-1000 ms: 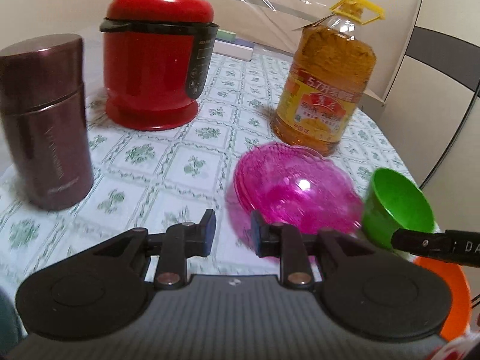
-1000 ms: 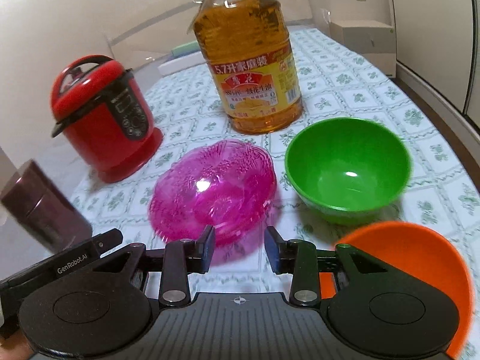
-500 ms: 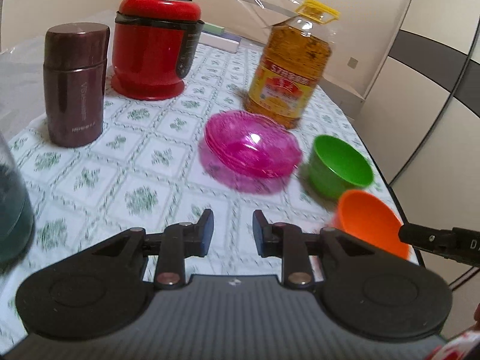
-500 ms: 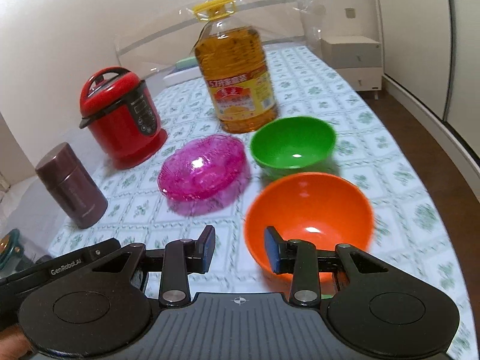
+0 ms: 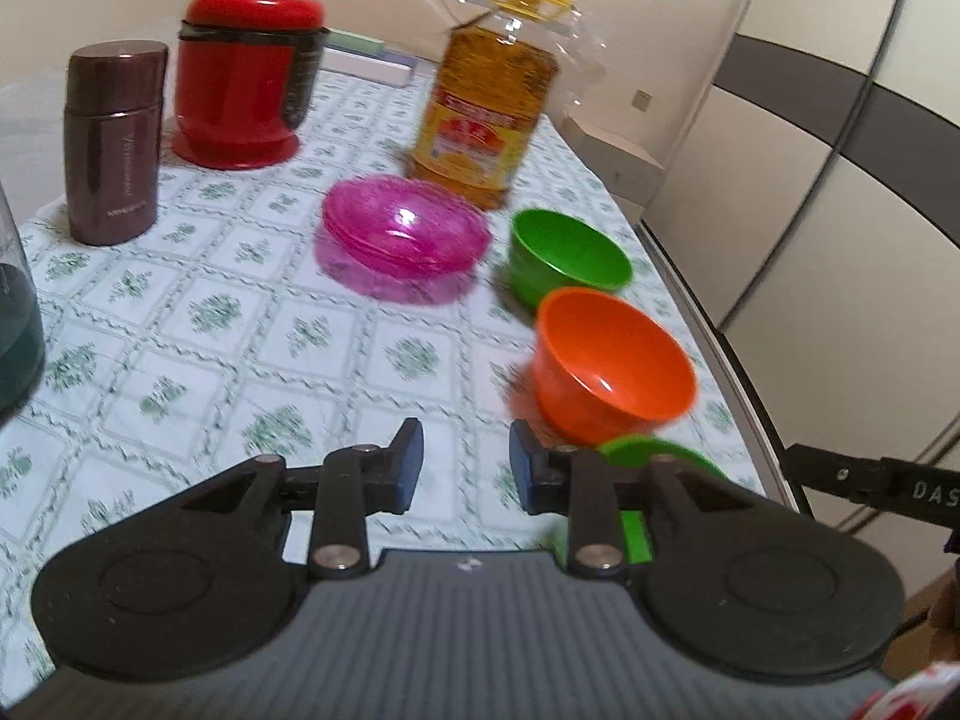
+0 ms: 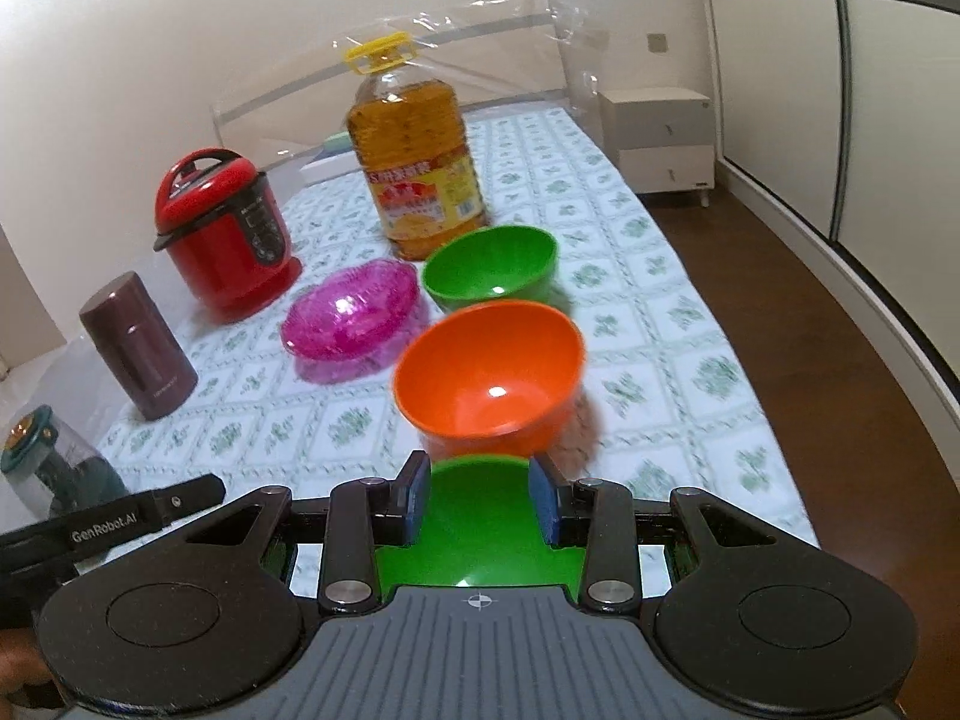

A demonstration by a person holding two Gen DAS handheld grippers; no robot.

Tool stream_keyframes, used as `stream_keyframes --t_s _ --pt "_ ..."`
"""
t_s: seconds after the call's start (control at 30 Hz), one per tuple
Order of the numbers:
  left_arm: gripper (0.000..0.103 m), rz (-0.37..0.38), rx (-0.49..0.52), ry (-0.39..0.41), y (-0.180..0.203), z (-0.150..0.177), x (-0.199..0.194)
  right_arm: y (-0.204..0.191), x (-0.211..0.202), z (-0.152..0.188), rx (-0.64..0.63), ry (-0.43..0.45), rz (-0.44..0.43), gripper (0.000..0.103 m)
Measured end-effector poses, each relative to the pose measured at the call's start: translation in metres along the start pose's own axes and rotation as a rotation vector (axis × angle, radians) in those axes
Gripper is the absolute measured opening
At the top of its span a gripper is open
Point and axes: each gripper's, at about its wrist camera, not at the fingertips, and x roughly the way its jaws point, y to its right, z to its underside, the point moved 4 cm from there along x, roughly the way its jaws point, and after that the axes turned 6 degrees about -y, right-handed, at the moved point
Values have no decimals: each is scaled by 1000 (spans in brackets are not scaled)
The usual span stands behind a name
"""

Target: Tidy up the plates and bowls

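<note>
Green-patterned cloth covers the counter, cream wall behind. Line-up from the far end: oil bottle, far green bowl, orange bowl, near green bowl. Pink bowl stack sits left of the far green bowl, apart from it. Red cooker and maroon flask stand further left.

Left claw: spread, holding nothing, above bare cloth, orange bowl just ahead to its right. Right claw: spread, nothing pinched, hovering over the near green bowl, whose rim shows between the fingers. Contact: cannot tell.
</note>
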Motion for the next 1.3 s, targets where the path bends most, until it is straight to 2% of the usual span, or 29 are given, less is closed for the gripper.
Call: stream_keyframes --t_s 0.2,0.5,0.73,1.3 --pt "30 25 17 -38 17 21 0 17 -10 21 29 -28 7 37" --pt "32 35 19 -68 26 34 3 31 -9 31 54 -43 18 37" --pt "48 44 16 -60 30 35 2 37 -7 36 70 -55 19 37" --pt "47 12 26 -138 40 50 30 57 5 44 118 -82 32 37"
